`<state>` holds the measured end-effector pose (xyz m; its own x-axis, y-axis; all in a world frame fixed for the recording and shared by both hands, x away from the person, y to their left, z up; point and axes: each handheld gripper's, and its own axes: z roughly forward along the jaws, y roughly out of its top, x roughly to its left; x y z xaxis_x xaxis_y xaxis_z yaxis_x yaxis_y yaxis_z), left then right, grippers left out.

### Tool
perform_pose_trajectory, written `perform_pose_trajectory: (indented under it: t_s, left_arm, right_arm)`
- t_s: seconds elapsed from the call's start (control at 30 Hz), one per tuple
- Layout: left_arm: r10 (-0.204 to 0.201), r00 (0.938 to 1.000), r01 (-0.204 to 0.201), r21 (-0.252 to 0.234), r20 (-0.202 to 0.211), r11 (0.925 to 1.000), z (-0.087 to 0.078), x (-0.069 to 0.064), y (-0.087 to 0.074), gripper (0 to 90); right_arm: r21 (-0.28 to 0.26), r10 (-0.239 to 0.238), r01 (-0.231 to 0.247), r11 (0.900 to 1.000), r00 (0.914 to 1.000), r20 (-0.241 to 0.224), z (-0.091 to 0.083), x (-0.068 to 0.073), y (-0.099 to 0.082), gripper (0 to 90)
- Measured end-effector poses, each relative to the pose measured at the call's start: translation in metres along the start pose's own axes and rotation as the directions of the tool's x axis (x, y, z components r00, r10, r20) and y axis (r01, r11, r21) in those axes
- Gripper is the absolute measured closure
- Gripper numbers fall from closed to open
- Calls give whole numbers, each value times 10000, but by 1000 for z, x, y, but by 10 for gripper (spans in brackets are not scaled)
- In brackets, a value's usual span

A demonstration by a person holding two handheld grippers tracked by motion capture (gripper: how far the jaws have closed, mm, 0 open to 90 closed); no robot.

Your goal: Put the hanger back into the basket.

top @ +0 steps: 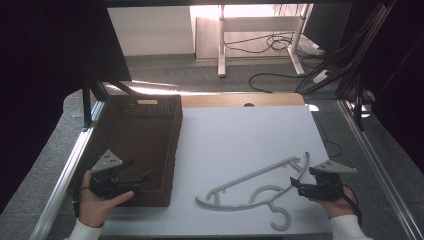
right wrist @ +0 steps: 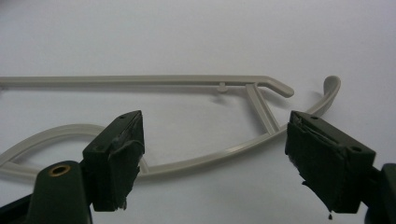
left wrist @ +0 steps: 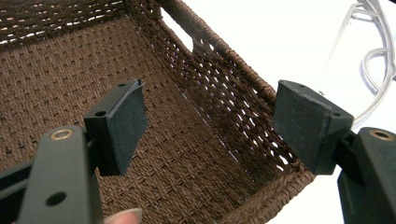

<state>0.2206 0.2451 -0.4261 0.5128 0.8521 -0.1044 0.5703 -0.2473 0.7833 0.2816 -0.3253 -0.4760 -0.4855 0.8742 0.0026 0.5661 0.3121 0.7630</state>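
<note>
- Lying flat on the white table (top: 240, 135), a grey plastic clothes hanger (top: 260, 182) rests just right of the wicker basket (top: 172, 150).
- Right gripper (top: 299, 184) (jaws spread, empty) faces the hanger's end.
- Left gripper (top: 142, 176) hangs spread over the basket.
- Hanger probably light, stiff, thin and slippery; the straight bar looks the best place to pinch.

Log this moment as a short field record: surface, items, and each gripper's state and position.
surface: white table top
basket: brown woven basket, at the table's left, nothing seen inside
hanger: grey plastic hanger, flat on the table, right of the basket
left gripper: open, over the basket's near end, holding nothing
right gripper: open, at the hanger's right end, not gripping it
</note>
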Motion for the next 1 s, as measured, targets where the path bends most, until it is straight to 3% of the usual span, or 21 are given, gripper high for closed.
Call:
perform_pose_trajectory:
  t_s: [0.23, 0.53, 0.77, 1.0]
  left_arm:
    - [-120, 9999, 120, 28, -10, 9999, 2, 3, -3, 259]
    - [-162, 9998, 159, 186, 151, 9997, 6, 4, -3, 256]
    - [-118, 9998, 112, 300, 186, 9995, 8, 3, -5, 257]
    - [-121, 9999, 117, 345, 107, 9993, 8, 4, -6, 258]
  right_arm:
    - [-50, 13, -14, 10000, 9998, -191, 1, -1, 2, 197]
    - [6, -44, 44, 10000, 9992, -404, -6, 0, 5, 248]
    - [166, -40, 46, 9999, 9993, -376, -5, 1, 6, 274]
    - [313, 207, -209, 9993, 9998, 49, -7, -2, 5, 305]
